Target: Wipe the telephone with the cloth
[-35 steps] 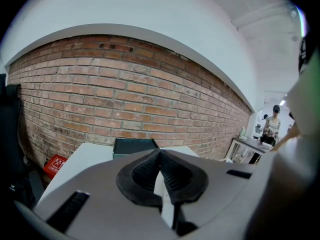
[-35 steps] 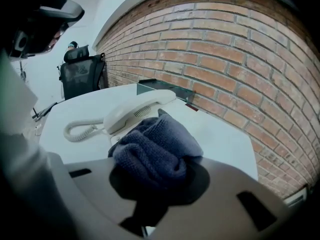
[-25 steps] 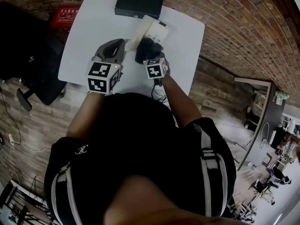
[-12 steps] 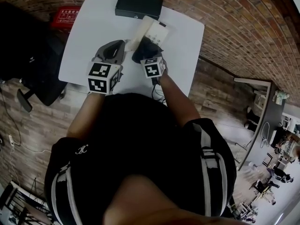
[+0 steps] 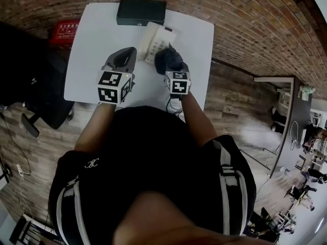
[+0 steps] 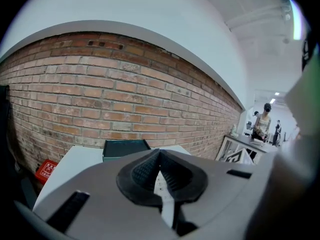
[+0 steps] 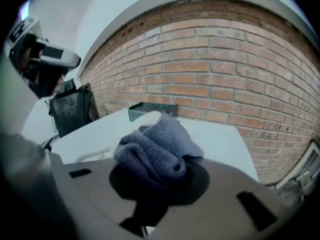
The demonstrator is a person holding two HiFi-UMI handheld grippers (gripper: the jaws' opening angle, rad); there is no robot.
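Note:
A cream telephone (image 5: 155, 41) lies on the white table (image 5: 92, 45), just in front of a black box. My right gripper (image 5: 169, 61) is shut on a bunched dark blue-grey cloth (image 7: 156, 151), which rests at the telephone's near right corner. The cloth (image 5: 168, 59) hides the fingertips in the head view. My left gripper (image 5: 127, 55) hovers just left of the telephone, its jaws shut with nothing between them. In the left gripper view a strip of the telephone (image 6: 162, 186) shows below the closed pads (image 6: 145, 171).
A black box (image 5: 141, 11) sits at the table's far edge, also seen as the box (image 6: 125, 149) ahead of the left gripper. A black office chair (image 5: 25, 65) and a red case (image 5: 65, 29) stand left of the table. A cable (image 5: 172, 105) hangs at the near edge.
The right gripper has carried the cloth rightward across the telephone's near end. The left gripper has stayed beside the telephone. The head camera has shifted a little.

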